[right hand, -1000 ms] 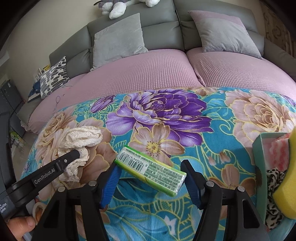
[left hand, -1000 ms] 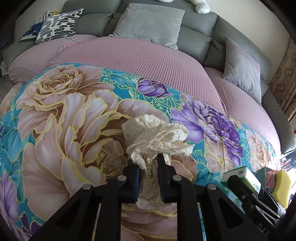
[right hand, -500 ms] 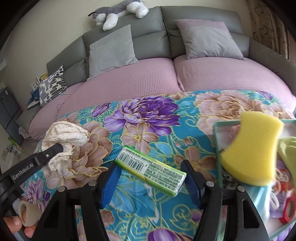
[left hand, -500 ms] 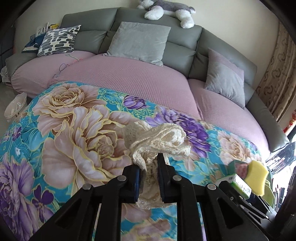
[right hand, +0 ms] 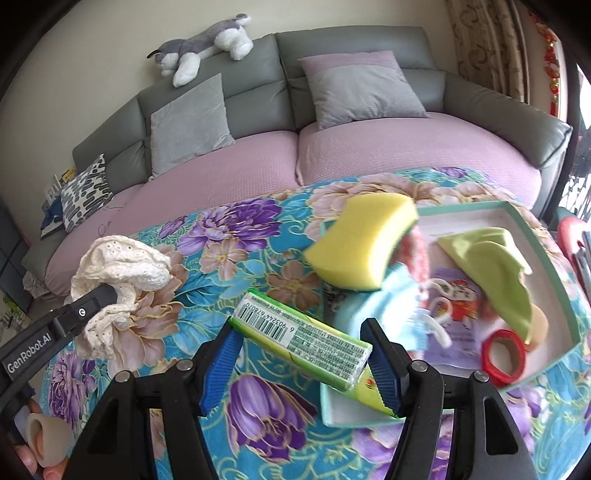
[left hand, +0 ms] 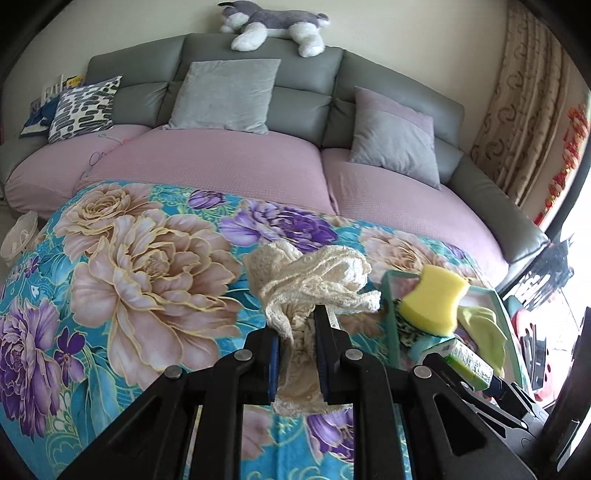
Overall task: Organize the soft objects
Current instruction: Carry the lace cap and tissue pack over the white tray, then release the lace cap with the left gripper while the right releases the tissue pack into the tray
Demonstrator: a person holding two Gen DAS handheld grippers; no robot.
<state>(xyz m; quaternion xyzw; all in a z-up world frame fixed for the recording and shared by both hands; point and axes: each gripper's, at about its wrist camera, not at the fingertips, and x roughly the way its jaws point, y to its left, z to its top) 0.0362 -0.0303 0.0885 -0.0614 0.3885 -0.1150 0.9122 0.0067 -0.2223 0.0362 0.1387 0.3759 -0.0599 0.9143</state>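
My left gripper (left hand: 298, 354) is shut on a cream lace cloth (left hand: 314, 280) and holds it above the floral blanket (left hand: 147, 266); the cloth also shows at the left of the right wrist view (right hand: 122, 269). My right gripper (right hand: 299, 362) is shut on a green tissue pack (right hand: 303, 339) with a barcode, held over the near-left corner of a teal box (right hand: 554, 258). The box holds a yellow sponge (right hand: 362, 243), a lime cloth (right hand: 495, 266), a light blue cloth (right hand: 380, 306) and a red ring (right hand: 504, 354). The box (left hand: 389, 317) and sponge (left hand: 432, 299) lie just right of the lace cloth in the left wrist view.
The blanket covers the front of a pink-covered grey sofa (left hand: 221, 166). Grey cushions (left hand: 225, 96) and a patterned cushion (left hand: 85, 107) lean on its back. A plush husky (left hand: 273, 26) lies on top. Curtains (left hand: 524, 110) hang at the right.
Both grippers have lifted and swung right with their loads. The teal box with the sponge has come into full view, and the tissue pack is now over its corner.
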